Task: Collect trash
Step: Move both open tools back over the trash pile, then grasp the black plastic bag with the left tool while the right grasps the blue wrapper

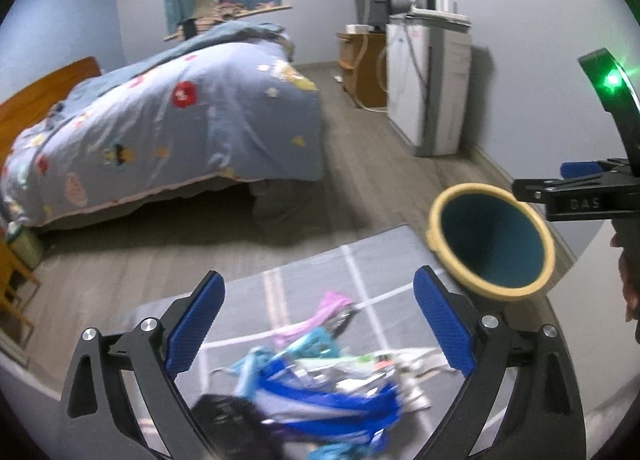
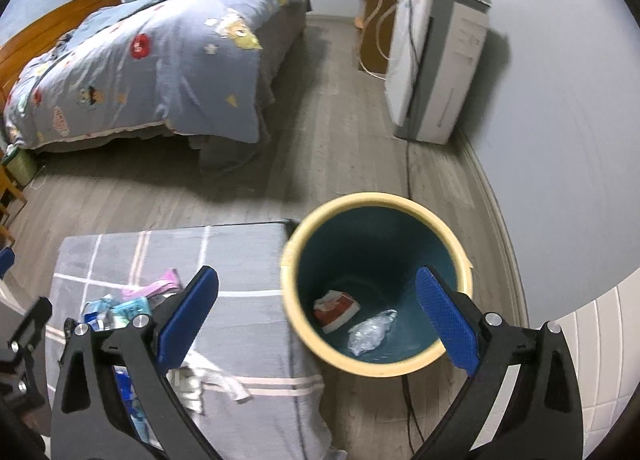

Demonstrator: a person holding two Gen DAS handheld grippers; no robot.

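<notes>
Trash heap (image 1: 320,376): wrappers and crumpled packets piled on the grey checked mat (image 1: 372,260), directly beneath and between the fingers of the left gripper (image 1: 320,340), which is spread wide and empty. Bin (image 2: 376,284) just right of the mat, below the right gripper (image 2: 320,324), likewise wide and empty. Left hand judged nearer the heap.

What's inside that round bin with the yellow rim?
Inside the bin, a crushed clear plastic bottle and a red-and-white carton lie on the bottom. The near wall hides part of the floor of it.
</notes>
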